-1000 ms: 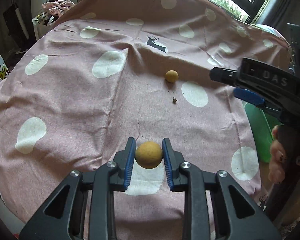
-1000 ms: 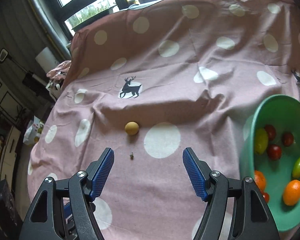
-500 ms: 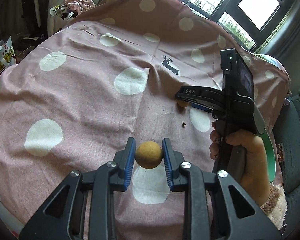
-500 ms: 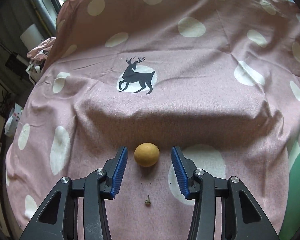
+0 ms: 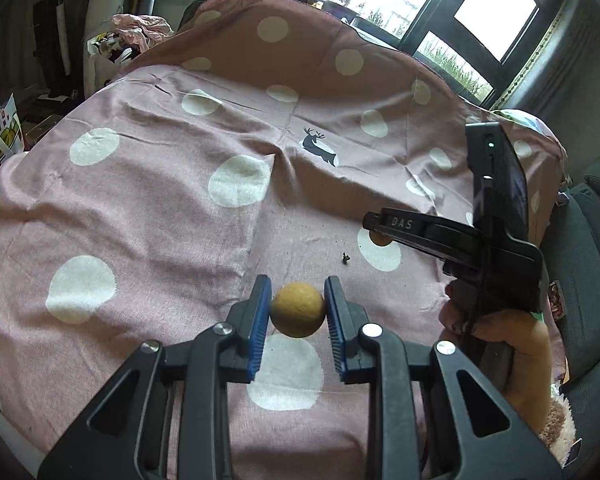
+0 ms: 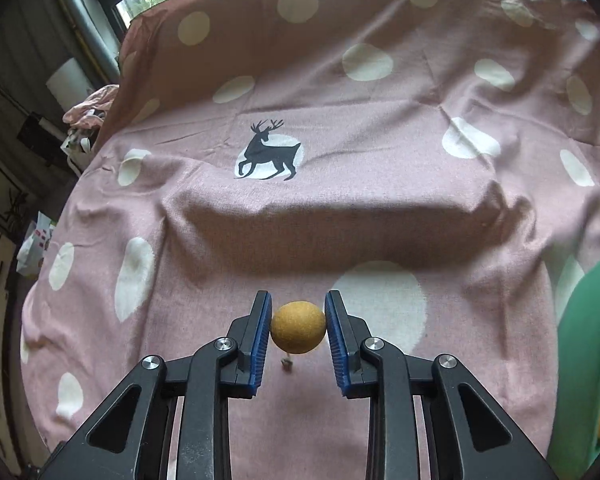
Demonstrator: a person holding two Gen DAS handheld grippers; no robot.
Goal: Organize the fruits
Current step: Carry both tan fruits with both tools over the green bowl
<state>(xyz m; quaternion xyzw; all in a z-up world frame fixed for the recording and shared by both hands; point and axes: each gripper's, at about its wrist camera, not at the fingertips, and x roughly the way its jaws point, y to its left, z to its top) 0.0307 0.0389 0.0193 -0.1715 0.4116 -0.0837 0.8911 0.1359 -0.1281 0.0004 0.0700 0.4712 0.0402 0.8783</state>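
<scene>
Right wrist: second fruit pinched, both hands loaded

Right wrist view: right hand-held gripper (image 6: 298, 330) has its pads closed on a round tan fruit (image 6: 298, 327) just above the pink spotted cloth (image 6: 340, 208), near side of the deer print (image 6: 269, 151). Left hand-held gripper (image 5: 297, 312) clamps another tan fruit (image 5: 297, 309), nearer than the deer print. Best: lift straight, clear the stem scrap (image 6: 286, 363), carry right to the green bowl (image 6: 588, 344). Open cloth all round; the bowl rim is the only edge.

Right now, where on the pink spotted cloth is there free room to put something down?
The pink polka-dot cloth lies bare between the black deer print and the left edge, and beyond the deer. It is crowded near the green plastic bowl, the small dry stem and both grippers.
</scene>
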